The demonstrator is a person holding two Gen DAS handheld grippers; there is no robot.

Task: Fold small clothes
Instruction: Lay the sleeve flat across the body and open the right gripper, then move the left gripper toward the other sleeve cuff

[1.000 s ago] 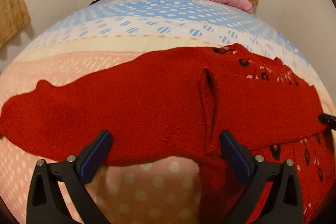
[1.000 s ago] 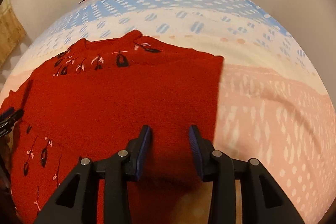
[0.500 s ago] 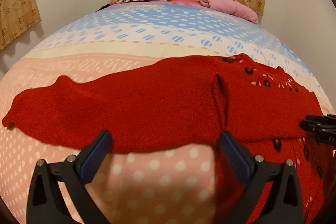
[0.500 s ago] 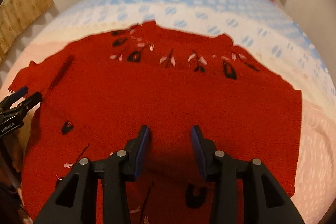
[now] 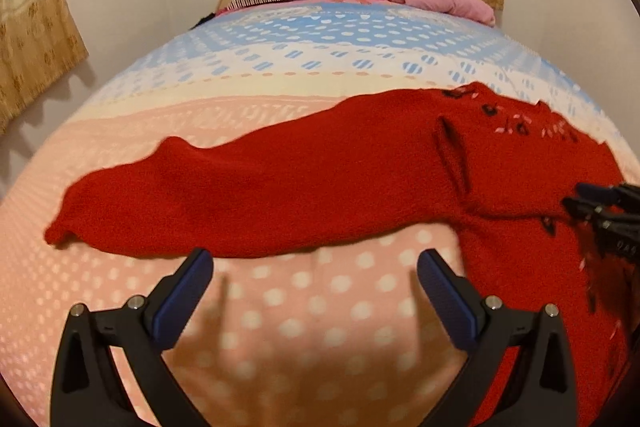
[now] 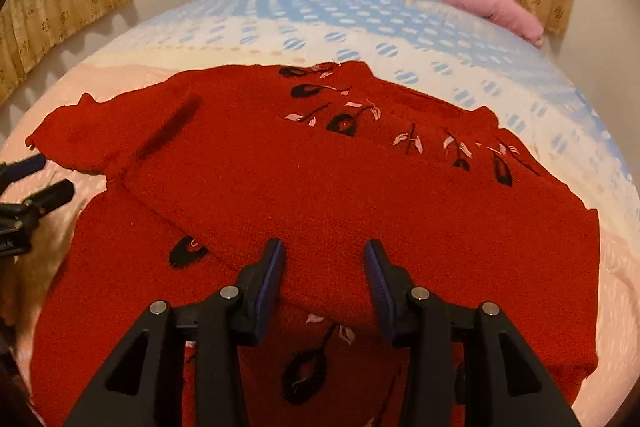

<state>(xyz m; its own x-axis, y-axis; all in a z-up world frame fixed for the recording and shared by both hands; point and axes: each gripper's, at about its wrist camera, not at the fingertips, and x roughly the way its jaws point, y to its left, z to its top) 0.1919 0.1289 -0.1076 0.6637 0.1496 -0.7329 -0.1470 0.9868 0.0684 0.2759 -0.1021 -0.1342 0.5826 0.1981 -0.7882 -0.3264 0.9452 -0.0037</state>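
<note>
Presently: one red sweater (image 6: 320, 187), knitted, with black and pink leaf motifs near the neck, lying flat on the bed (image 5: 320, 67) over its dotted pink and blue cover. One sleeve is already folded across the body; the other sleeve (image 5: 240, 187) is stretched out straight, its long axis running sideways away from the body, cuff at the far left in the left wrist view. Left tool (image 5: 314, 287): jaws wide apart and empty, above bare cover just short of the near edge of that sleeve, roughly at mid-length. Right tool (image 6: 324, 277): jaws partly apart, having just been opening, above the folded panel, pads not seen pressing on cloth. Judgement: the outstretched sleeve is the next fold, and the left tool is the nearer one.
</note>
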